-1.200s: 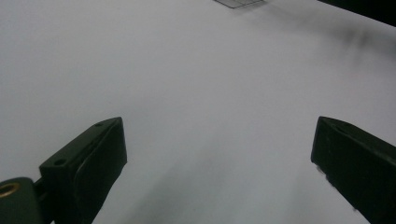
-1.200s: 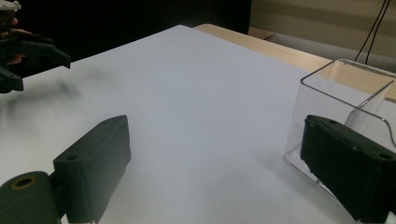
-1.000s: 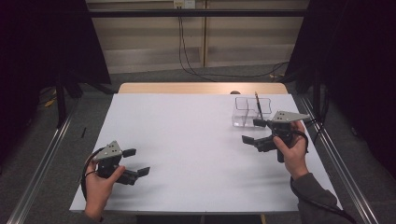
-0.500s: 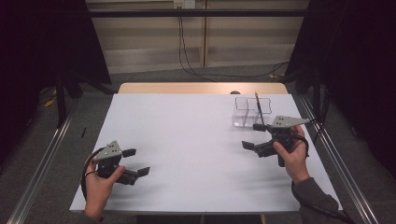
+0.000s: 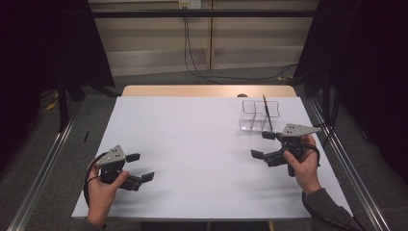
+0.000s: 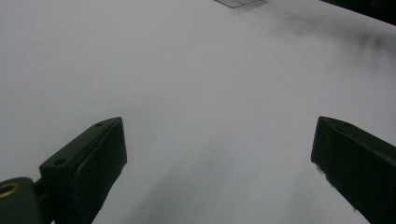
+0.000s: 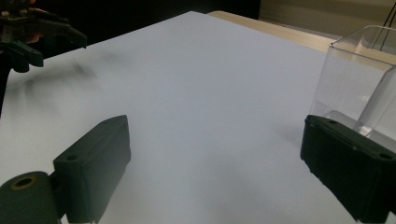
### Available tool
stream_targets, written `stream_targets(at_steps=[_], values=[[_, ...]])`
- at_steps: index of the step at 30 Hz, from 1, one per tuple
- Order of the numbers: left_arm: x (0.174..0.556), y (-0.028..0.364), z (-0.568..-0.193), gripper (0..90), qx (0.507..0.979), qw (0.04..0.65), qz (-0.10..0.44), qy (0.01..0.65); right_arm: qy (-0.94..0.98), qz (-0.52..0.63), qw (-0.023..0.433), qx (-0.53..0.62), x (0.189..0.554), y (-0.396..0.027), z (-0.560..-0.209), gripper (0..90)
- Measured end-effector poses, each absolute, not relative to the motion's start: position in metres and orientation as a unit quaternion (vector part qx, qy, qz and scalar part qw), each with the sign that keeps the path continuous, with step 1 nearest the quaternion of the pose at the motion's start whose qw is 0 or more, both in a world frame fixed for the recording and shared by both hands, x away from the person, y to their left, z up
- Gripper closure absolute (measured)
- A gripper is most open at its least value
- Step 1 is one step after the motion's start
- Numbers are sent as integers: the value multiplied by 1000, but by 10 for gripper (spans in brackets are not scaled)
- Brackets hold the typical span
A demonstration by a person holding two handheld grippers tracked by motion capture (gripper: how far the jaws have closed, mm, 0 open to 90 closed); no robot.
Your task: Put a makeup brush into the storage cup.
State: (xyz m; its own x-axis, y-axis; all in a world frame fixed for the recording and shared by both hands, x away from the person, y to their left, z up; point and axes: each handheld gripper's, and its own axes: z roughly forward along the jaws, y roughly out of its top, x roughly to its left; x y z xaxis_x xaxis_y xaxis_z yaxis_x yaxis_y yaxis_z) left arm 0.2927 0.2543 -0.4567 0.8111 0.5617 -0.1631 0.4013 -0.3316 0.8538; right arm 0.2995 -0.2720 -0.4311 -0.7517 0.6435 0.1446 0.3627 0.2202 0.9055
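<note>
Our right tongs (image 5: 263, 144) and left tongs (image 5: 141, 167) both stand wide and hold nothing. The thin dark pencil (image 5: 267, 113) already stands in the clear plastic box (image 5: 250, 115) near the right tongs on the white worktop (image 5: 202, 144), so we judge the placing done.

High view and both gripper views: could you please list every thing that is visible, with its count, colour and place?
White rectangular table top: one, white, centre, wooden strip along its far edge.
Clear plastic box with compartments: one, transparent, far right of the table.
Thin dark pencil-like stick: one, dark with a lighter top end, standing tilted in the box.
Black cables: several, black, on the floor and wall behind the table.
Metal rails: two, grey, on the floor along both sides of the table.
Left tool: one, black, near left, open, holding nothing.
Right tool: one, black, right side just in front of the box, open, holding nothing.
</note>
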Motion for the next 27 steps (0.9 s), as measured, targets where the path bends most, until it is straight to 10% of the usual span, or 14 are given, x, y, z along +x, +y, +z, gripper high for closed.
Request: stream_targets(at_steps=[27], values=[[293, 255, -457, 33, 812, 496, 81, 297, 780, 519, 124, 325, 282, -275, -444, 84]])
